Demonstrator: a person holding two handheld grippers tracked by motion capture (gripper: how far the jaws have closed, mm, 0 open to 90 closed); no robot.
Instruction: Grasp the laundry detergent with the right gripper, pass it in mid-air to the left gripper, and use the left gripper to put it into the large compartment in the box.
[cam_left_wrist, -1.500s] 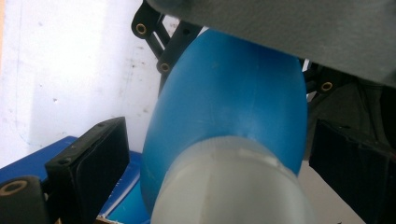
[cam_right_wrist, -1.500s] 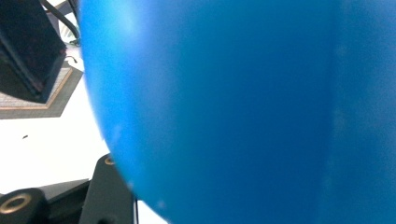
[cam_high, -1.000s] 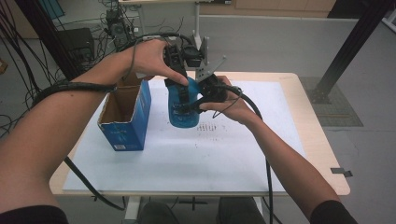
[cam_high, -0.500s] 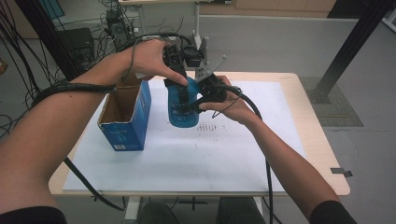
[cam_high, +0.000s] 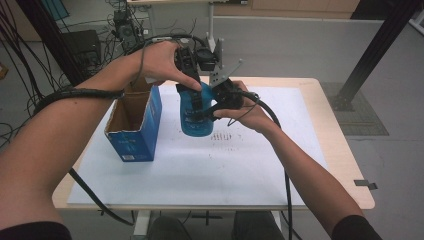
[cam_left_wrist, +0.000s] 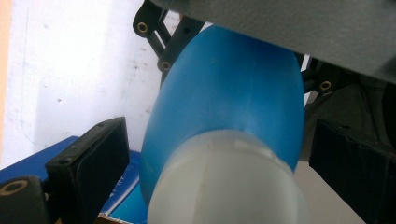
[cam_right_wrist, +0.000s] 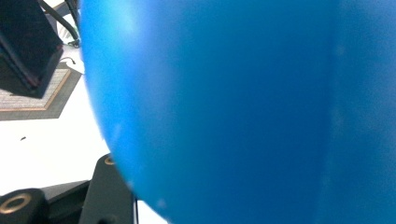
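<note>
Blue bottle (cam_high: 196, 116) held up over the tabletop's (cam_high: 260, 170) far-middle, beside the open box (cam_high: 134, 124). Right gripper (cam_high: 207, 111) pinches its body; left gripper (cam_high: 196, 97) jaws straddle its white cap (cam_left_wrist: 224, 184), spread, not touching.

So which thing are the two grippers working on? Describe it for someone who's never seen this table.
Start at the white sheet covering the table; an open blue cardboard box stands at its left. Just right of the box, held above the sheet, is the blue bottle: rounded, glossy plastic with a white cap, unlike the square box.
</note>
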